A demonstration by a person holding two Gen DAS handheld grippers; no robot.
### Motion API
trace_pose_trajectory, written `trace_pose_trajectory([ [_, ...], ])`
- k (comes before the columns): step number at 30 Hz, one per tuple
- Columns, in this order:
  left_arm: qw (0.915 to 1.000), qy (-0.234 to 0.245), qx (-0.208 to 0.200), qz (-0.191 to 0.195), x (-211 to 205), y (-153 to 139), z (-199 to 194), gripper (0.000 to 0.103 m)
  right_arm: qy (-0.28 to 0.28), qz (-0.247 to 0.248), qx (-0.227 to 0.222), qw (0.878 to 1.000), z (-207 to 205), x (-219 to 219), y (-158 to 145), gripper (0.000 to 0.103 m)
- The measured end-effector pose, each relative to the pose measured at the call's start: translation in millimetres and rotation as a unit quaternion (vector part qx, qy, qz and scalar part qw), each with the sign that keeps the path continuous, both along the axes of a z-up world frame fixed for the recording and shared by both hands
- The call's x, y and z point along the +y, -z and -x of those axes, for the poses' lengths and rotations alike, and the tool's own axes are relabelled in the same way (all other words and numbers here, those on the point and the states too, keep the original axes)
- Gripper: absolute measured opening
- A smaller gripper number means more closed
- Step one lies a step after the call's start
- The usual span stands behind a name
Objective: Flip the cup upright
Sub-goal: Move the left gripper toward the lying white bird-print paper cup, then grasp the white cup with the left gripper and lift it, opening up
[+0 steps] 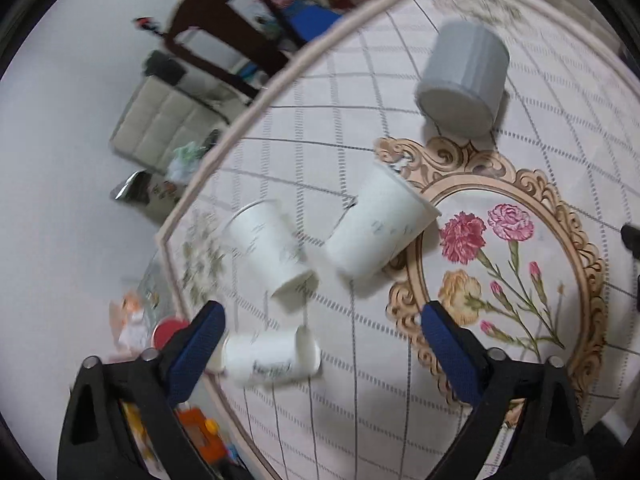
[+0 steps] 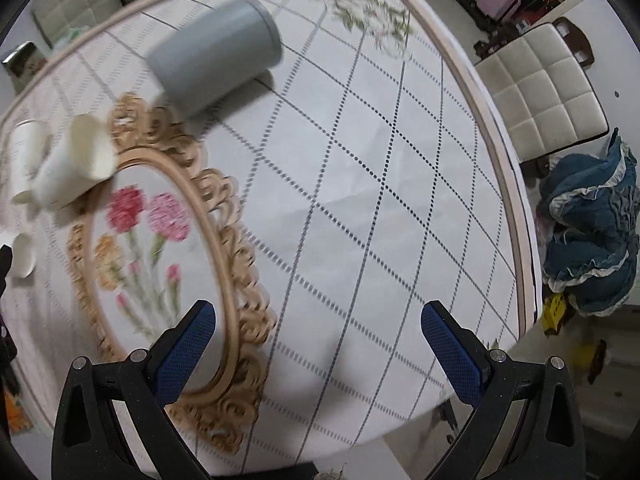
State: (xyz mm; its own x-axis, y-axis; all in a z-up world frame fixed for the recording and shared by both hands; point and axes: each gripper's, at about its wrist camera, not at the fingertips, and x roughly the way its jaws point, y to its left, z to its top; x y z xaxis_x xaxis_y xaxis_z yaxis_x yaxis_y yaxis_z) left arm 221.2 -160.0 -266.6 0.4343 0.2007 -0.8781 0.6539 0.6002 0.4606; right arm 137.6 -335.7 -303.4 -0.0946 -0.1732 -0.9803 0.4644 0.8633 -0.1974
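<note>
Three white paper cups lie on their sides on the table: one (image 1: 382,224) at the oval flower print's edge, one (image 1: 268,250) left of it, one (image 1: 272,356) nearest, just beyond my left fingers. A grey cup (image 1: 464,80) also lies on its side, farther back. My left gripper (image 1: 322,328) is open and empty, above the nearest white cup. In the right wrist view, the grey cup (image 2: 218,60) lies at the upper left and a white cup (image 2: 74,162) at the left edge. My right gripper (image 2: 318,332) is open and empty over bare cloth.
The round table has a white checked cloth (image 2: 360,184) with a flower print (image 2: 148,232) and a pink rim (image 1: 256,108). Padded chairs (image 2: 548,88) stand around it, a blue bundle of cloth (image 2: 592,236) lies on the floor, and clutter (image 1: 200,432) sits below the left edge.
</note>
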Motion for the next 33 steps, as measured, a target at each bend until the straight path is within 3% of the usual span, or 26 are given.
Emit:
trace_pose_trajectory([
  [6,0.998,0.049,0.031,-0.028,-33,42,-32,0.09,0.015,0.001,0.031,0.999,-29,-33,38,0.103],
  [11,0.9947,0.077,0.058,-0.035,-52,64,-43,0.088,0.018,0.006,0.04,0.999,-46,-49,48,0.103],
  [18,0.9898,0.108,0.078,-0.05,-70,84,-47,0.068,0.023,0.01,0.051,0.998,-58,-58,54,0.103],
  [26,0.9936,0.072,0.083,-0.024,-67,72,-54,0.066,0.022,0.008,0.051,0.998,-64,-64,54,0.103],
  [33,0.9964,0.004,0.084,0.014,-47,40,-48,0.066,0.013,0.011,0.034,0.999,-55,-48,36,0.103],
])
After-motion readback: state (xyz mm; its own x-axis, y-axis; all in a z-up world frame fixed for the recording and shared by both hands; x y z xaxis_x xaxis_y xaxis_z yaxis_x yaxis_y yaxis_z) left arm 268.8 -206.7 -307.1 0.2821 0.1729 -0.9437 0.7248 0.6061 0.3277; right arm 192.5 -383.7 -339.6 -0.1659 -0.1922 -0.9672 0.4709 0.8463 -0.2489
